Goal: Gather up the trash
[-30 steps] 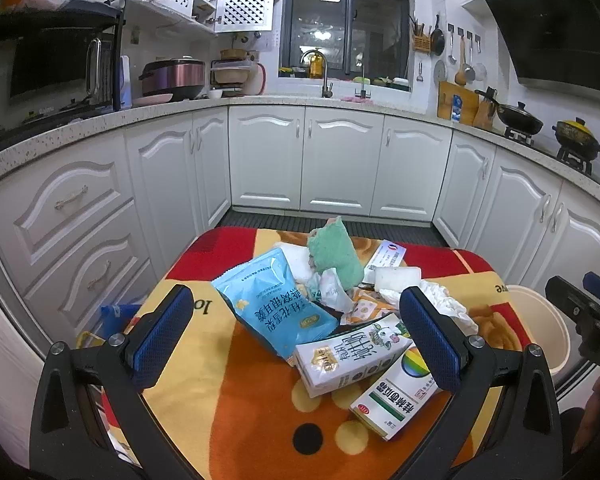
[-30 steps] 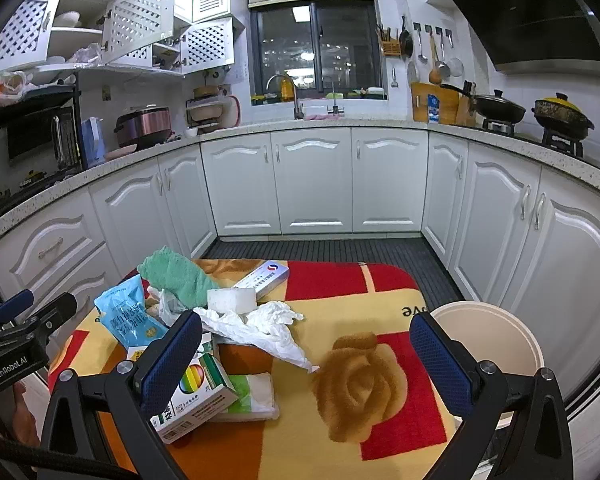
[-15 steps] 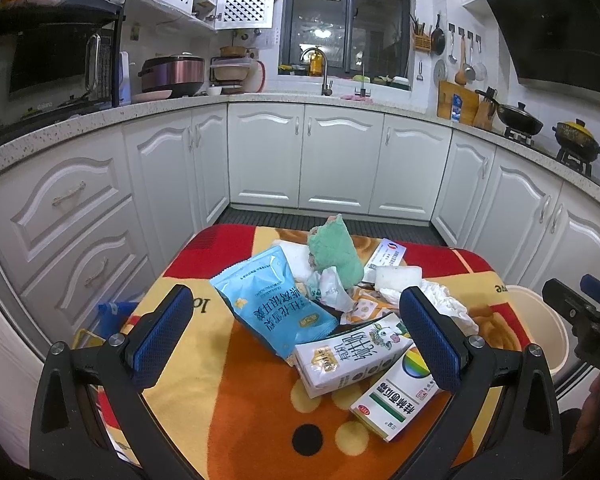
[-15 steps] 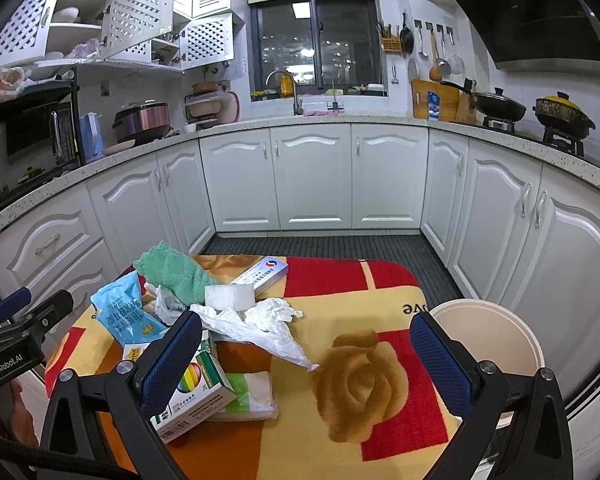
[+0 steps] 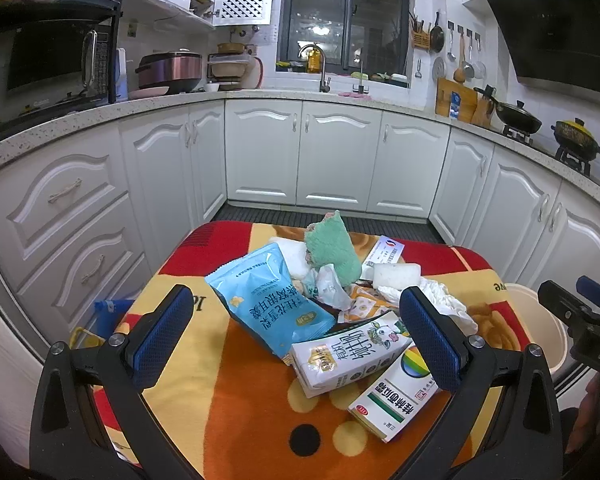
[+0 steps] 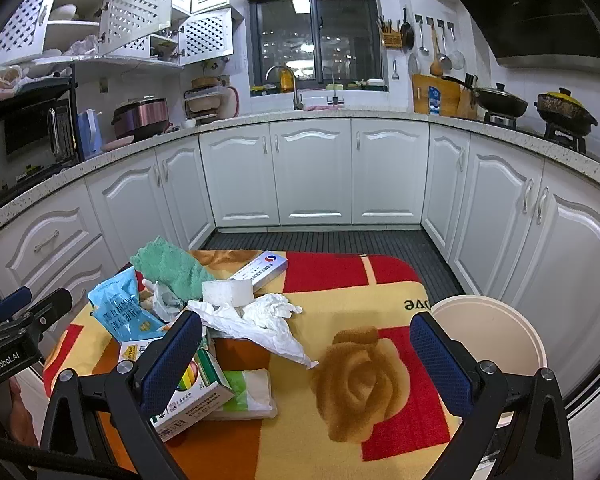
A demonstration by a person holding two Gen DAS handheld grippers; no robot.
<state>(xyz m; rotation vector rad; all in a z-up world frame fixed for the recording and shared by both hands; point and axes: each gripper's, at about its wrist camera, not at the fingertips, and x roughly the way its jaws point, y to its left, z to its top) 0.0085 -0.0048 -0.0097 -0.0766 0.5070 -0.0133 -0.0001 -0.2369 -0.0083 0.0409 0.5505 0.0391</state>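
Trash pile [image 5: 332, 304] beside bin [image 6: 488, 332], white cabinets [image 6: 312, 172] behind

On the table [image 6: 340, 280] lies one heap of trash. In it I count one blue snack bag [image 5: 272, 300], one green cloth [image 5: 332, 250], one milk carton [image 5: 348, 354] and two medicine boxes — one with a rainbow mark [image 5: 396, 396], one long and white [image 6: 260, 270]. There is one white foam block [image 6: 228, 293], one crumpled white tissue [image 6: 260, 320] and one flat tissue pack [image 6: 248, 394]. Small wrappers under the cloth are too tangled to count. Beside the table stands one beige bin [image 6: 500, 320]. Two grippers are in view — left [image 5: 296, 336] and right [image 6: 306, 354].
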